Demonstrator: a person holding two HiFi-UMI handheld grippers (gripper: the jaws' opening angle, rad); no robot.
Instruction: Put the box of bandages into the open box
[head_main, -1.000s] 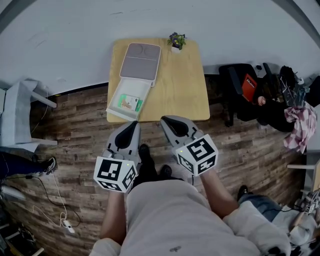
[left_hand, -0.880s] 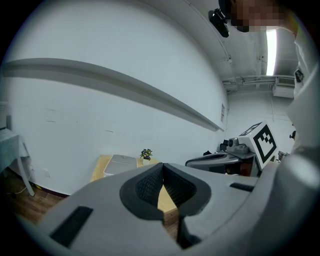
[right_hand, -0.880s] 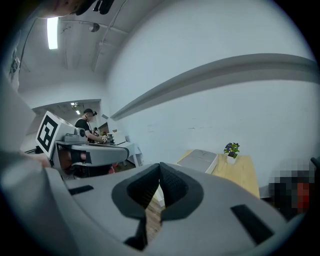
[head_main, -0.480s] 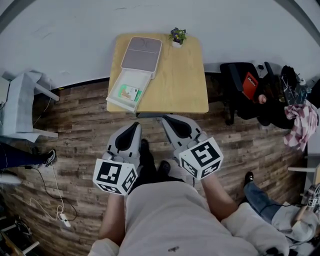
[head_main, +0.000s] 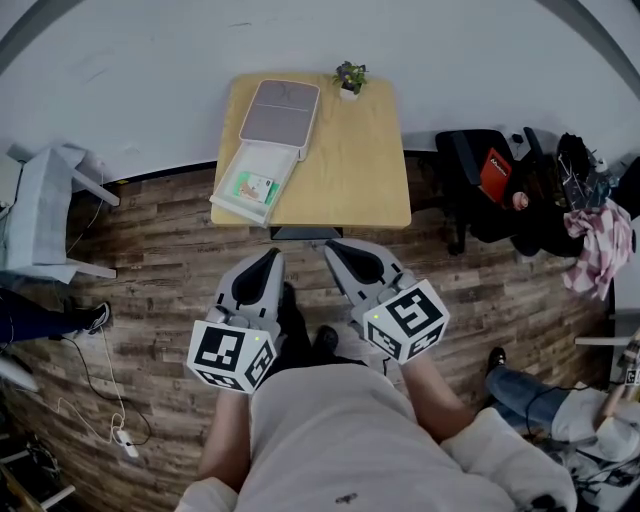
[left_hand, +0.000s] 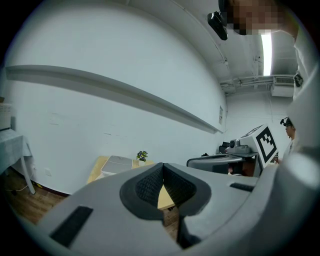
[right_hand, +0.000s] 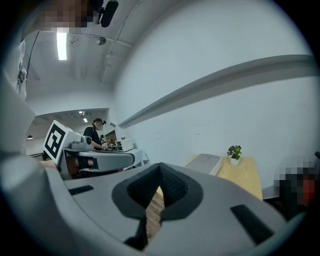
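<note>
A white open box lies at the left of the wooden table, with its grey lid folded back towards the wall. Inside it rests the green and white box of bandages. My left gripper and right gripper hang side by side over the floor, short of the table's front edge. Both are shut with nothing between the jaws. In the left gripper view the left gripper points at the table; the right gripper does the same in its view.
A small potted plant stands at the table's back edge. A white chair is at the left, and a black chair piled with things at the right. A cable lies on the wooden floor.
The table has drifted up and away in the head view. Both grippers have drawn back from its front edge, and a strip of floor now shows between them and the table.
</note>
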